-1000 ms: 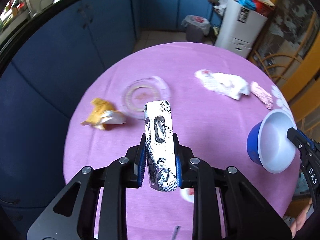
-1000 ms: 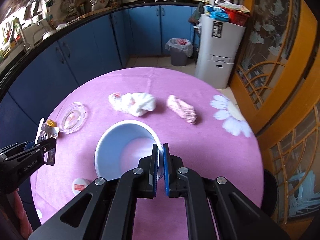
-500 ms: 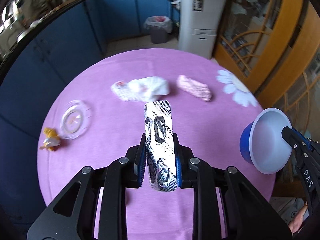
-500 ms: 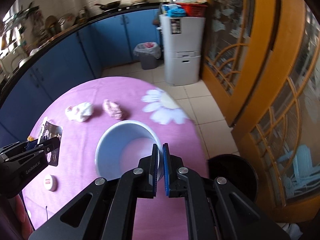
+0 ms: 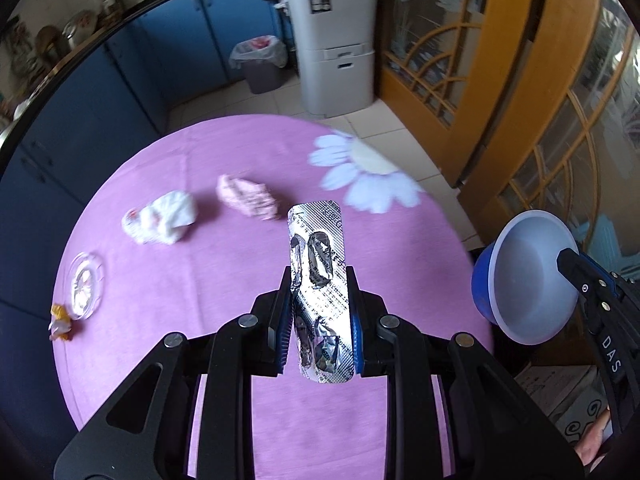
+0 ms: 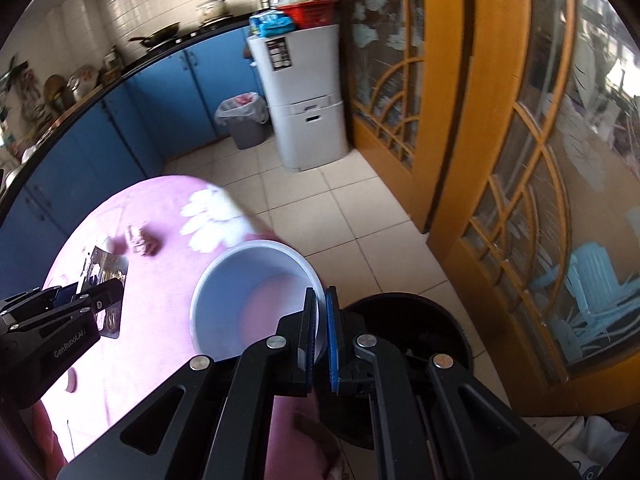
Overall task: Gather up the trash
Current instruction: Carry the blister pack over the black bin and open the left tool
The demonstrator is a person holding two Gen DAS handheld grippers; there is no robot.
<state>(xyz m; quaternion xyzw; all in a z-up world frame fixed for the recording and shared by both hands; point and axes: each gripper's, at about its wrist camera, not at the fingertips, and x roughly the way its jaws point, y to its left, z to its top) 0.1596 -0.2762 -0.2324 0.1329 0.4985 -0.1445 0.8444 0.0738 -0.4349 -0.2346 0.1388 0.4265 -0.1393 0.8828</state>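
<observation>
My left gripper [image 5: 320, 316] is shut on a silver foil blister pack [image 5: 318, 280] and holds it upright above the purple table [image 5: 200, 280]. It also shows in the right wrist view [image 6: 105, 284]. My right gripper [image 6: 319, 340] is shut on the rim of a blue bowl with a white inside [image 6: 252, 296], held past the table's right edge; the bowl shows in the left wrist view [image 5: 524, 276]. A black bin [image 6: 416, 324] stands on the floor just beyond the bowl. A white crumpled tissue [image 5: 162, 220], a pink wrapper [image 5: 246, 196] and a yellow wrapper [image 5: 60, 322] lie on the table.
A glass ashtray [image 5: 85, 284] sits at the table's left. A grey lined bin [image 6: 242, 118] and a white cabinet [image 6: 304, 92] stand by blue cupboards. Wooden glass doors [image 6: 520, 160] are to the right. Tiled floor lies between.
Both grippers have swung to the right with their loads. The bowl has moved off the table toward the black bin, which has come into view.
</observation>
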